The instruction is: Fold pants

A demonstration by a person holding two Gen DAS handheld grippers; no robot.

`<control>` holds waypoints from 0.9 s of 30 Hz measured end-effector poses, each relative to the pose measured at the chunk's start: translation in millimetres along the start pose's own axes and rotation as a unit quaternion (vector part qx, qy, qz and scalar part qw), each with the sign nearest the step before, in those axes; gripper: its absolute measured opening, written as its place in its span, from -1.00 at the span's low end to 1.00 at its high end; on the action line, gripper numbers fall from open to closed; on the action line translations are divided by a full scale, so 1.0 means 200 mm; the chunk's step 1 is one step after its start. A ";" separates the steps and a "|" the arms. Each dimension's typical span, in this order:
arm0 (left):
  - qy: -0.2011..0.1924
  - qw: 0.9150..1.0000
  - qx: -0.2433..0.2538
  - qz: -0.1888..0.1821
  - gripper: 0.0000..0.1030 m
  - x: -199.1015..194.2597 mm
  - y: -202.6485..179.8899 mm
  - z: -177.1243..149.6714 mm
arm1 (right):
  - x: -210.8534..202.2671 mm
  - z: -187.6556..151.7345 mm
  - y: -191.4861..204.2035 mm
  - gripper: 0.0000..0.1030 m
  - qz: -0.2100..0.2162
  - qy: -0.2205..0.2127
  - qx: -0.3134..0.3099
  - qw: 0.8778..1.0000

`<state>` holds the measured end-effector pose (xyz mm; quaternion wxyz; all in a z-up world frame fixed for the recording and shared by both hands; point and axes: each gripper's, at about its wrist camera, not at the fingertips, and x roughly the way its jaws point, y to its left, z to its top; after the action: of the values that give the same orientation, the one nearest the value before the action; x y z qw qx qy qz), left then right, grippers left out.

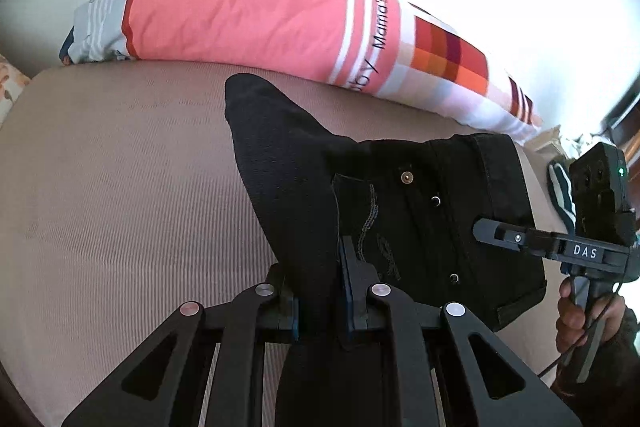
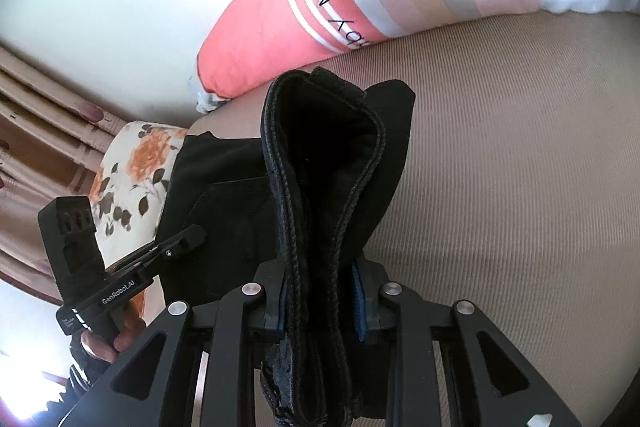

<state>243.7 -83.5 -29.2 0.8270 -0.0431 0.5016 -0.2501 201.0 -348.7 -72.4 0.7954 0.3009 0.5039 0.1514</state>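
Black pants (image 1: pixel 400 195) are held up over a beige ribbed bed surface (image 1: pixel 120 187). My left gripper (image 1: pixel 318 291) is shut on a fold of the pants, with the fabric rising between its blue pads. My right gripper (image 2: pixel 322 291) is shut on the thick stitched waistband end of the pants (image 2: pixel 324 155). The right gripper also shows at the right of the left wrist view (image 1: pixel 486 229), at the pants' edge. The left gripper shows at the left of the right wrist view (image 2: pixel 192 237), against the pants.
A long pink pillow (image 1: pixel 248 15) with a checked end lies along the back of the bed against a white wall. A floral cushion (image 2: pixel 132 171) and curtains (image 2: pixel 36 131) are at the left in the right wrist view.
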 end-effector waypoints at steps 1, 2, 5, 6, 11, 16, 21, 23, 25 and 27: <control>-0.001 1.000 0.001 0.000 -0.70 0.02 0.01 0.02 | 0.01 0.02 -0.01 -0.54 -0.002 0.000 0.000 1.000; -0.002 1.000 0.003 0.002 -0.70 0.04 0.01 0.03 | 0.03 0.04 -0.02 -0.54 -0.005 -0.001 0.003 1.000; -0.003 1.000 0.006 0.006 -0.70 0.11 0.03 0.06 | 0.08 0.09 -0.04 -0.55 -0.013 -0.006 0.008 1.000; -0.003 1.000 0.005 0.006 -0.70 0.13 0.04 0.06 | 0.09 0.10 -0.05 -0.55 -0.019 -0.009 0.005 1.000; 0.008 1.000 -0.008 0.019 -0.67 0.26 0.15 0.05 | 0.18 0.12 -0.12 -0.53 -0.057 -0.012 0.001 0.998; 0.021 0.999 -0.005 0.030 -0.42 0.34 0.20 0.00 | 0.24 0.07 -0.16 -0.12 -0.125 -0.015 -0.029 0.992; 0.011 0.997 0.013 0.076 -0.19 0.33 0.14 -0.02 | 0.23 0.06 -0.13 -0.06 -0.152 -0.017 -0.036 0.988; 0.009 0.995 0.017 0.096 -0.07 0.30 0.12 -0.04 | 0.22 0.05 -0.11 0.09 -0.169 -0.017 -0.043 0.985; 0.005 0.992 0.026 0.122 0.20 0.26 0.09 -0.08 | 0.20 0.02 -0.10 0.24 -0.188 -0.017 -0.045 0.981; -0.004 0.989 0.037 0.143 0.38 0.20 0.06 -0.12 | 0.17 -0.01 -0.10 0.24 -0.189 -0.023 -0.039 0.981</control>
<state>242.9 -87.3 -78.1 0.8575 0.0584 0.4894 -0.1474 213.0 -344.8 -109.1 0.8321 0.1719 0.5272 0.0111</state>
